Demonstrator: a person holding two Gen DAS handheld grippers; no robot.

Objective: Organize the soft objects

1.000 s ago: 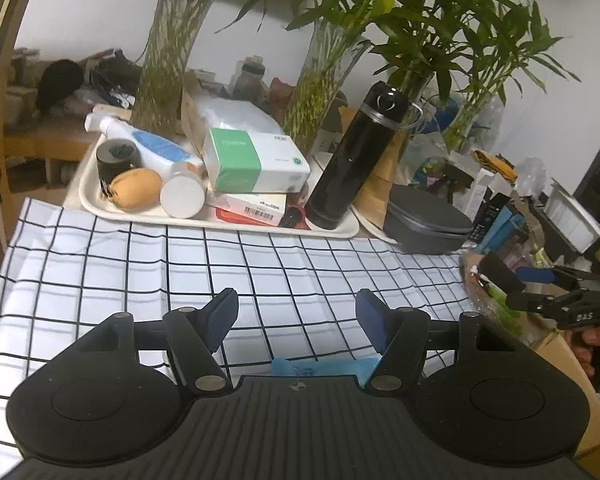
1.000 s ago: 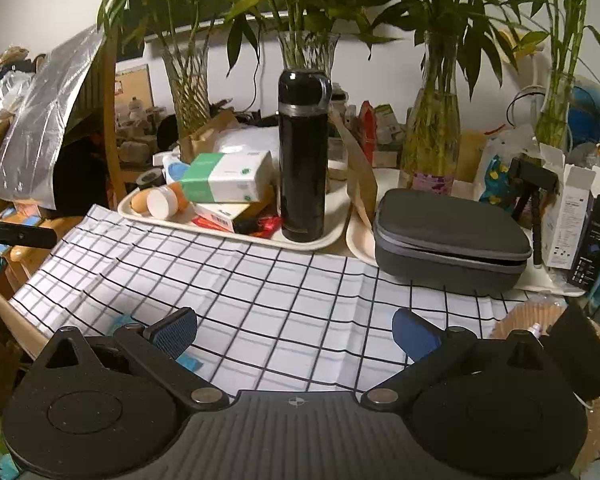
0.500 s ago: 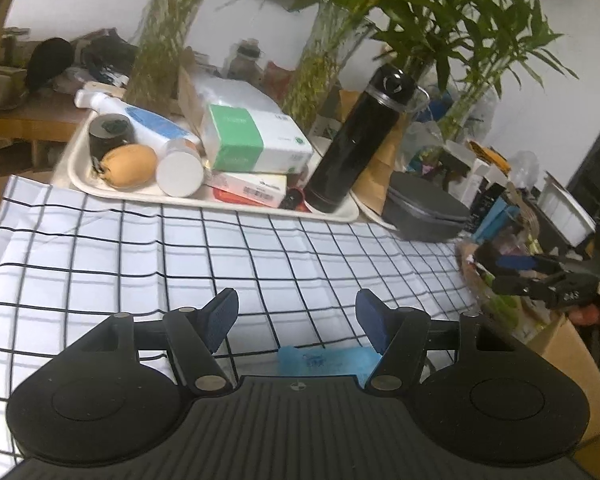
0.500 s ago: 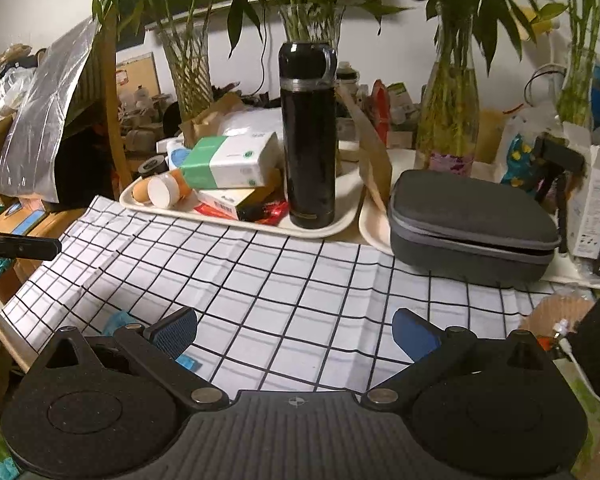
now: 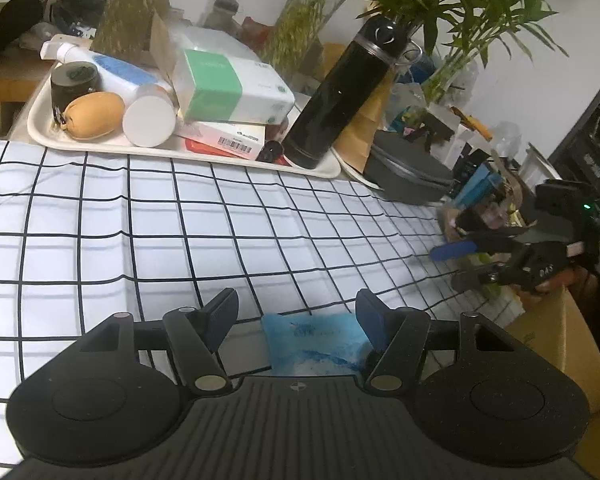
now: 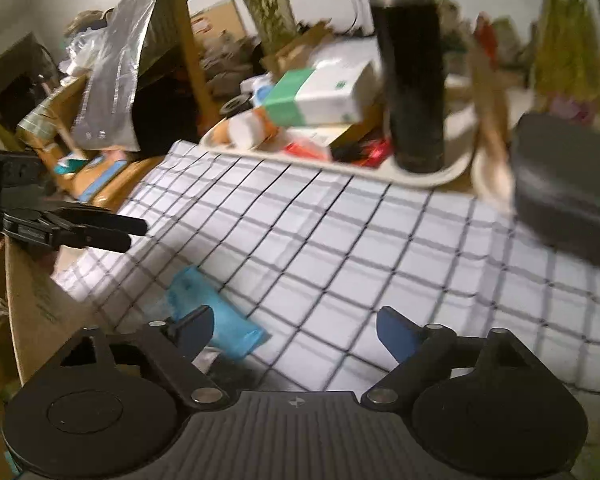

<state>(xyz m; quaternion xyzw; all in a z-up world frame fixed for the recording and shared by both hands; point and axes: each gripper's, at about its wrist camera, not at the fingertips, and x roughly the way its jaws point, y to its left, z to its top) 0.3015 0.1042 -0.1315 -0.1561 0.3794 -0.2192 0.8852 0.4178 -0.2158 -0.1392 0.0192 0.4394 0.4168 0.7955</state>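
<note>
The blue soft packet (image 5: 320, 340) lies on the near edge of the checked cloth (image 5: 180, 220). The left gripper (image 5: 296, 312) hangs over it, jaws apart, packet between them untouched. The right gripper (image 6: 292, 326), jaws apart though just narrowing, holds nothing beside the packet. This looks like the approach; next, lower and close.

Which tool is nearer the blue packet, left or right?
Left. The left tool has the blue packet between its open fingers. The right tool is beside the packet, which lies by its left finger, mostly outside the gap.
</note>
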